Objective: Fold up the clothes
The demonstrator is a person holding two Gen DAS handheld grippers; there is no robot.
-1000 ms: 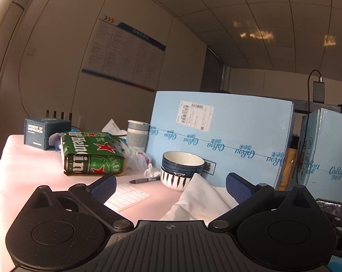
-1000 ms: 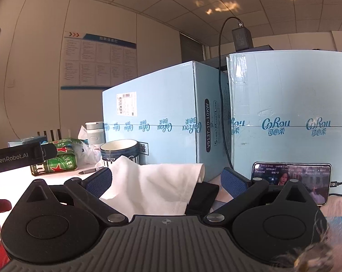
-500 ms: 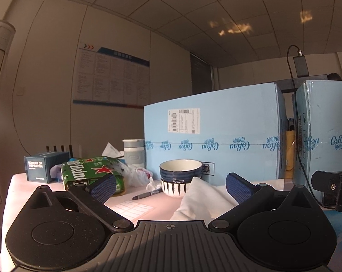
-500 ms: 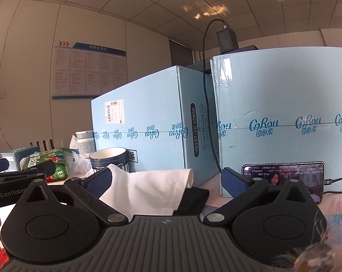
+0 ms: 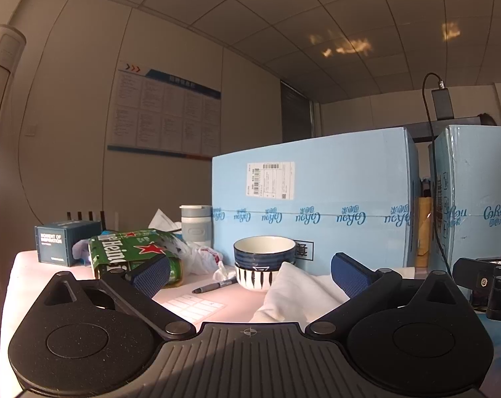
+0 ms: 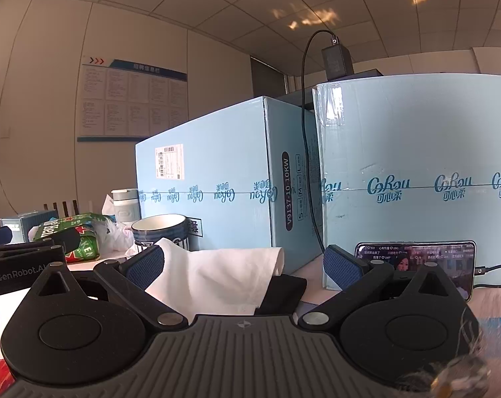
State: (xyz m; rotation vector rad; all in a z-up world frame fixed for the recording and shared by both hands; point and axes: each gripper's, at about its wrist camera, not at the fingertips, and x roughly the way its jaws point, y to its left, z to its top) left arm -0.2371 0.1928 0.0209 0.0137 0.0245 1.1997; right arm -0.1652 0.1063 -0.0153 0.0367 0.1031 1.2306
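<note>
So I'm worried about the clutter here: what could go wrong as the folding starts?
Both grippers, left and right, are open with nothing held. The white garment lies right beside the stacked bowls, so pulling it could drag or tip them. The phone and its cable sit close enough to snag.
</note>
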